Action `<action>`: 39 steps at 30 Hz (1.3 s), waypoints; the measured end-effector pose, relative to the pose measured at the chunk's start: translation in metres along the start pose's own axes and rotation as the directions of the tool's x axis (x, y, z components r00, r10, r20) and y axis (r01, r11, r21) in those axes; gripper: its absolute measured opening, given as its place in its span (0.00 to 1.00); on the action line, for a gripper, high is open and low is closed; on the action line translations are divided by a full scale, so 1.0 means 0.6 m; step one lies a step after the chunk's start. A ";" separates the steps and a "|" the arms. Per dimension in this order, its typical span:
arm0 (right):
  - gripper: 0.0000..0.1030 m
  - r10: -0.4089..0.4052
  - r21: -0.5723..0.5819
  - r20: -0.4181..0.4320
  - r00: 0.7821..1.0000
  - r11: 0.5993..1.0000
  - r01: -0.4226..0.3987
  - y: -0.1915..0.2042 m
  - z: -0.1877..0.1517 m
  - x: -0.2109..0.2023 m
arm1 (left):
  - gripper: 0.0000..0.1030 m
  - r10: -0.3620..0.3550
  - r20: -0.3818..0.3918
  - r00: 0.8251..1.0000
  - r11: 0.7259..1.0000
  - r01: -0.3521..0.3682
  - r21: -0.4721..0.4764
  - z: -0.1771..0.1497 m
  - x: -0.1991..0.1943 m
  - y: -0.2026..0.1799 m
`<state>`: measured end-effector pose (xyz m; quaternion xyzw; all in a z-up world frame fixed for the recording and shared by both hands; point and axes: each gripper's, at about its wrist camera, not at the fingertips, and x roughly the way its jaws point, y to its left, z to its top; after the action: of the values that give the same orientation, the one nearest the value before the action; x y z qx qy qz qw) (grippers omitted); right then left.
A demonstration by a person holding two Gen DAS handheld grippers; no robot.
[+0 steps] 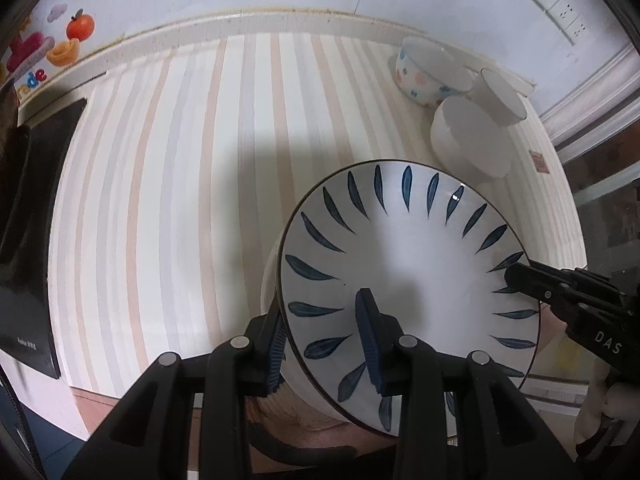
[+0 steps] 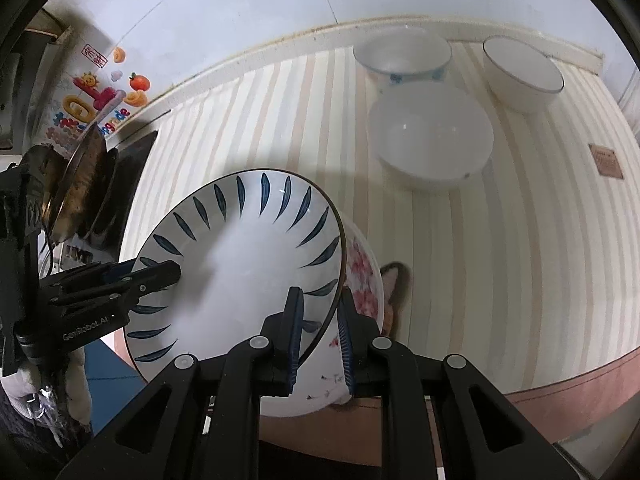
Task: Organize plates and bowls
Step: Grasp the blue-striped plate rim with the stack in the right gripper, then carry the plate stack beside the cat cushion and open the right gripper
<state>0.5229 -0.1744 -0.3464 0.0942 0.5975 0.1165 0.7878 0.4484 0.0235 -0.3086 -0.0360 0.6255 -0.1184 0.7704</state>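
Note:
A white plate with blue leaf strokes hangs tilted over the striped tablecloth, held from both sides. My left gripper is shut on its near left rim, one pad inside and one on the outer wall. My right gripper is shut on the opposite rim. Each gripper shows in the other's view: the right gripper and the left gripper. A pink-flowered plate lies right under the blue one; I cannot tell whether it is gripped too. Three bowls stand at the back right: a dotted bowl, a small white bowl, a large white bowl.
A black cooktop lies at the table's left end with a dark pan on it. The wall behind carries fruit stickers and sockets. The striped cloth stretches between cooktop and bowls. The table's front edge runs just below.

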 end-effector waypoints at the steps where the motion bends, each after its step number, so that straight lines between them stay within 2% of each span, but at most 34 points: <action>1: 0.19 0.000 0.000 -0.003 1.000 1.000 0.000 -0.001 -0.001 0.003 | 0.30 0.000 -0.005 1.000 1.000 0.000 -0.005 -0.003 0.005 0.001; 15: 0.18 0.001 -0.015 -0.047 0.999 1.000 -0.001 -0.015 -0.036 0.053 | 0.30 0.035 -0.052 0.998 0.999 -0.036 -0.029 -0.024 0.050 -0.009; 26: 0.18 -0.015 -0.044 -0.051 0.999 0.999 0.013 -0.015 -0.035 0.083 | 0.30 0.086 -0.059 0.995 0.995 -0.089 -0.046 -0.020 0.078 -0.023; 39: 0.21 0.017 0.008 -0.076 0.997 1.000 -0.016 -0.028 -0.029 0.087 | 0.30 0.094 -0.068 0.993 0.979 -0.105 -0.176 -0.026 0.076 -0.008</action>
<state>0.5209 -0.1748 -0.4042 0.0977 0.6265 0.1243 0.7632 0.4411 0.0099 -0.3547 -0.0701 0.6573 -0.0239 0.7500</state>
